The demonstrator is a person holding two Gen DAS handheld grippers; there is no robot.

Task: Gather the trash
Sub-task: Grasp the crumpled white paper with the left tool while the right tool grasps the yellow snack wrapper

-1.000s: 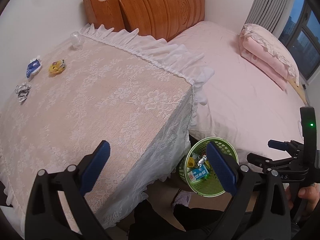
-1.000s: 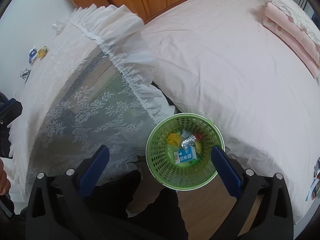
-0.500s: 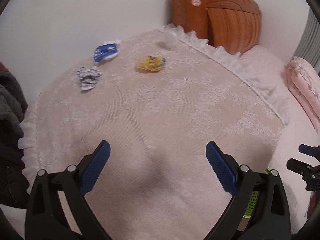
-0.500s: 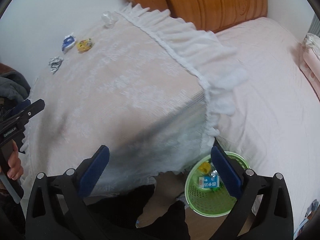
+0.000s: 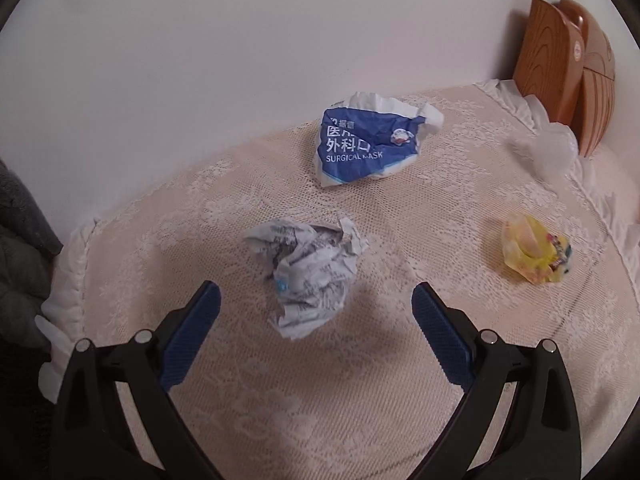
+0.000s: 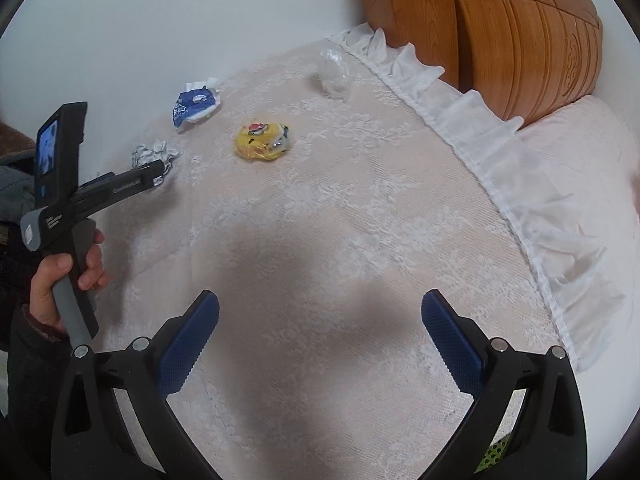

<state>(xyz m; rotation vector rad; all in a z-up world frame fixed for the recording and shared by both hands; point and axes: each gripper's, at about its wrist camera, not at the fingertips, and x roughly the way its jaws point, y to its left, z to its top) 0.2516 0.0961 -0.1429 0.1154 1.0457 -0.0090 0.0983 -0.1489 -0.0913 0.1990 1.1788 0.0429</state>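
While the right tongs (image 6: 320, 336) hang spread and empty well back over the lace-covered desk (image 5: 400, 380), the left tongs (image 5: 316, 308), also spread, sit nearer, with the crumpled paper ball (image 5: 308, 268) just ahead between their tips.

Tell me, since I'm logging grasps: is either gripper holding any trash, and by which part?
Nothing is held. The left gripper is open around the crumpled paper; the right gripper is open.

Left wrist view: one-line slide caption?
Open left gripper approaches crumpled printed paper on lace tablecloth, beside blue surgical-mask wrapper and yellow wrapper.
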